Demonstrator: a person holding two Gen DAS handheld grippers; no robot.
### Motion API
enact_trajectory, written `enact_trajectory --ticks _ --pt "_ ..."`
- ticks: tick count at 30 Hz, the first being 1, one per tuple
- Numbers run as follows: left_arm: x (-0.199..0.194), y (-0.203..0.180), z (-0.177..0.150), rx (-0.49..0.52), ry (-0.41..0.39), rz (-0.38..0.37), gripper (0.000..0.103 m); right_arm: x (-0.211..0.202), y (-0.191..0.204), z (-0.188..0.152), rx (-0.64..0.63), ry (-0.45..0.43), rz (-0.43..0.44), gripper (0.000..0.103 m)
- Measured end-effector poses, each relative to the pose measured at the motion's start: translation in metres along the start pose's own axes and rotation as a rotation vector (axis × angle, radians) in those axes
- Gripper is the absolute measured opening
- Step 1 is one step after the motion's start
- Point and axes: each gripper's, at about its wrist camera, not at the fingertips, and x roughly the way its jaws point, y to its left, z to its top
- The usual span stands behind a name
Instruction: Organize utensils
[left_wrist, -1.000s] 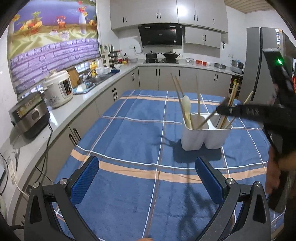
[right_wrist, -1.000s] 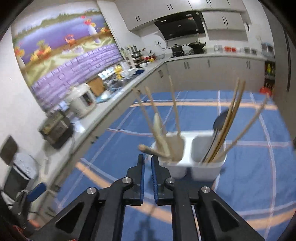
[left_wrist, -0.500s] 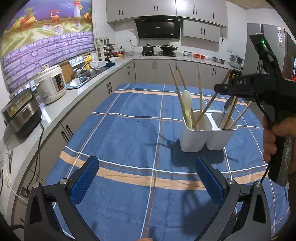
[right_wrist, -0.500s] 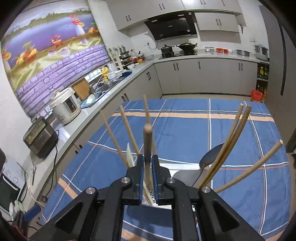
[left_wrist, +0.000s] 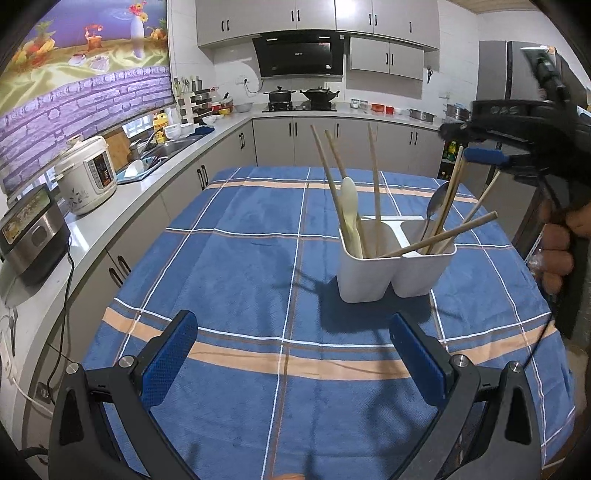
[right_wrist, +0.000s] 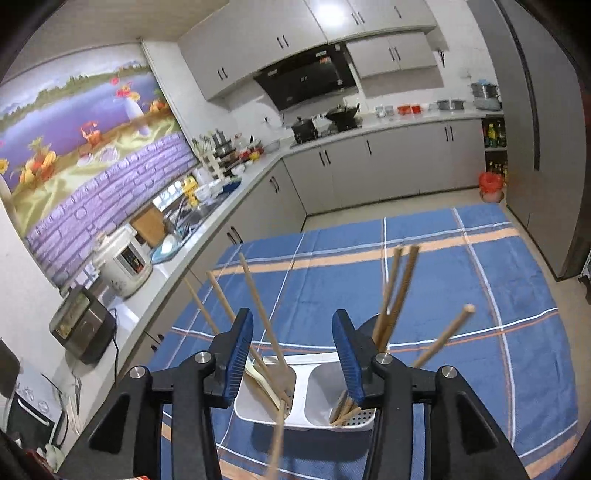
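Above white plastic two-compartment holder (right_wrist: 303, 402), right gripper (right_wrist: 291, 354) wide, empty; left gripper (left_wrist: 295, 362) wide; wooden chopsticks (left_wrist: 373, 192) slanted.

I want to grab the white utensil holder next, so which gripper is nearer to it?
Right. The right gripper hangs open just above the utensil holder; the left gripper sits open, low over the tablecloth, well short of it.

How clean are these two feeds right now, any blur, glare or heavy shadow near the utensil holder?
Left wrist view: sharp, the white utensil holder casts a dark shadow toward the camera; the right gripper is slightly smeared. Right wrist view: softer overall, one chopstick close to the lens is blurred; fisheye bends the cabinets.
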Motion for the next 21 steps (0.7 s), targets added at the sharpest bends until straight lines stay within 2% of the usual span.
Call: enact_trajectory --ticks 4,9,16,21 --pt "-0.006 -0.007 -0.001 0.007 -0.017 0.000 0.103 -0.040 0.005 -0.009 -0.036 -0.070 -0.033 0.057" --pt "-0.020 -0.023 -0.007 0.041 -0.058 0.018 0.103 -0.086 0.001 -0.045 -0.071 -0.117 -0.144 0.062" --pt "-0.042 -0.038 -0.019 0.055 -0.084 -0.002 0.103 -0.118 -0.009 -0.104 -0.087 -0.077 -0.257 0.063" --pt "-0.053 -0.044 -0.026 0.062 -0.073 -0.010 0.103 -0.130 -0.007 -0.143 -0.164 -0.040 -0.325 0.063"
